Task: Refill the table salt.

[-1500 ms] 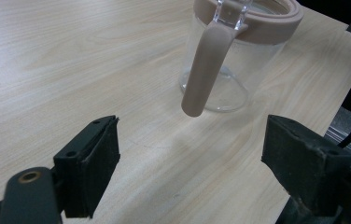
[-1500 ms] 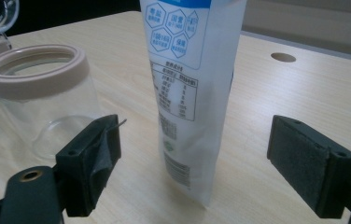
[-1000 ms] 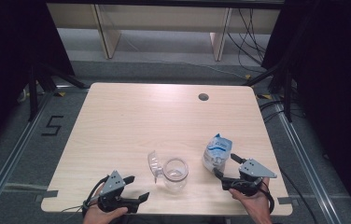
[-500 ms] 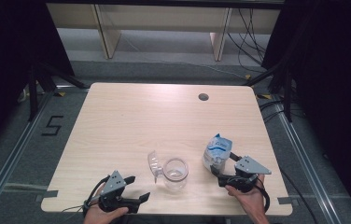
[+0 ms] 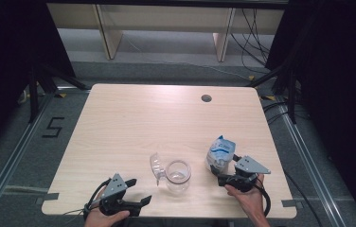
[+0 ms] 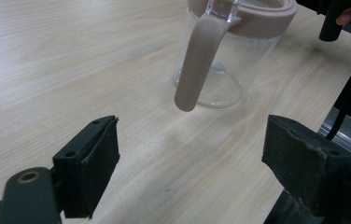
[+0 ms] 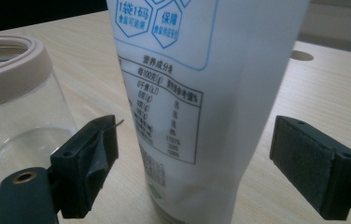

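A clear glass jar (image 5: 178, 176) with a beige rim and hanging beige handle (image 6: 197, 60) stands near the table's front edge. A clear lid (image 5: 155, 166) lies just left of it. A white and blue pouch (image 5: 220, 152) stands upright to the jar's right. My left gripper (image 5: 137, 191) is open at the front left, aimed at the jar (image 6: 232, 51) from a short way off. My right gripper (image 5: 218, 176) is open just in front of the pouch (image 7: 201, 93), whose lower part stands between the jaws without touching them.
The light wooden table (image 5: 133, 123) has a round cable hole (image 5: 206, 98) at the back right. Wooden shelving (image 5: 162, 28) stands beyond the far edge, with cables on the floor at the right. The jar (image 7: 12, 107) is left of the pouch in the right gripper view.
My right gripper has edged left and forward toward the pouch. The left gripper, jar and lid have stayed put.
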Available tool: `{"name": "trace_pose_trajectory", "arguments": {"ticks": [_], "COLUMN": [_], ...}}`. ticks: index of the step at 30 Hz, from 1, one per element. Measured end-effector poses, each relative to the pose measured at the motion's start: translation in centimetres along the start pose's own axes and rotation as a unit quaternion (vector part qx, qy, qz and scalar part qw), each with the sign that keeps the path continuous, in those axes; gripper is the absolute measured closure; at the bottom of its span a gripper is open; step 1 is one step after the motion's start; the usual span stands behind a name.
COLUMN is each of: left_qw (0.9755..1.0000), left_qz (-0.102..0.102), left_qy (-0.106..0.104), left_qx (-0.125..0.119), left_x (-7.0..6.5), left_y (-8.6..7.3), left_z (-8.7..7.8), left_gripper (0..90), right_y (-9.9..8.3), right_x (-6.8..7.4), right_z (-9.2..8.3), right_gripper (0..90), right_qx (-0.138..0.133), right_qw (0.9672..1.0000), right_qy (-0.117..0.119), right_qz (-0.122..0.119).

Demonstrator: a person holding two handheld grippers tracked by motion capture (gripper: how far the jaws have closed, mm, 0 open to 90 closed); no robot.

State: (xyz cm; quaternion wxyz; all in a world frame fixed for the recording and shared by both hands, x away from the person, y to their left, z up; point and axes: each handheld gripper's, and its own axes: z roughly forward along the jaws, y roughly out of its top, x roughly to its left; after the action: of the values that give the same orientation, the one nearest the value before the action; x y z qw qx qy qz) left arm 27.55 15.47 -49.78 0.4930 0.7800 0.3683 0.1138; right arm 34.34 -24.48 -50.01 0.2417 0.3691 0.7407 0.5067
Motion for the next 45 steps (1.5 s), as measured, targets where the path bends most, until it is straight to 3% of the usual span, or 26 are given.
{"name": "trace_pose_trajectory", "arguments": {"ticks": [7,8,9,23,27,28,31,32,34,35,45], "left_qw": [0.9999,0.9999,0.9999,1.0000,1.0000,1.0000,1.0000,1.0000,1.0000,1.0000,1.0000], "left_qz": [-0.009,-0.010,-0.010,-0.006,-0.006,-0.005,-0.006,-0.005,-0.005,-0.006,-0.006], "left_qy": [0.002,0.000,0.002,-0.001,-0.003,-0.002,-0.002,-0.002,-0.002,-0.002,-0.003], "left_qx": [-0.004,-0.005,-0.005,-0.004,-0.006,-0.004,-0.004,-0.004,-0.004,-0.004,-0.004], "left_x": [0.0,0.0,0.0,0.0,-0.1,-0.1,-0.1,-0.1,-0.1,-0.1,-0.2], "left_y": [-0.1,-0.1,-0.1,-0.1,-0.1,-0.1,-0.1,-0.1,-0.1,-0.1,-0.1], "left_z": [0.0,0.0,0.0,-0.1,0.0,0.0,0.0,0.0,0.0,0.0,0.0], "left_gripper": [18.0,17.9,17.9,18.0,18.0,17.9,18.0,17.9,18.0,18.0,18.0], "right_y": [-0.1,-0.1,-0.1,-0.2,-0.3,-0.3,-0.4,-0.4,-0.4,-0.4,-0.3], "right_x": [0.2,0.0,0.2,0.1,0.2,0.0,0.3,0.0,0.1,0.1,0.2], "right_z": [0.7,1.1,1.1,2.3,2.4,2.6,2.6,2.8,2.9,2.9,3.1], "right_gripper": [16.3,16.3,16.4,17.7,18.6,18.6,18.9,19.0,19.3,19.4,21.4], "right_qx": [0.007,0.005,0.006,0.002,0.006,0.002,0.010,0.007,0.009,0.009,0.009], "right_qw": [0.9999,1.0000,1.0000,0.9999,1.0000,0.9999,0.9999,0.9999,0.9999,0.9999,0.9998], "right_qy": [-0.005,-0.002,-0.002,-0.002,-0.006,-0.001,-0.006,0.001,0.006,0.002,-0.007], "right_qz": [0.010,-0.005,0.005,-0.010,-0.001,-0.010,0.002,-0.014,-0.006,-0.014,-0.013]}}
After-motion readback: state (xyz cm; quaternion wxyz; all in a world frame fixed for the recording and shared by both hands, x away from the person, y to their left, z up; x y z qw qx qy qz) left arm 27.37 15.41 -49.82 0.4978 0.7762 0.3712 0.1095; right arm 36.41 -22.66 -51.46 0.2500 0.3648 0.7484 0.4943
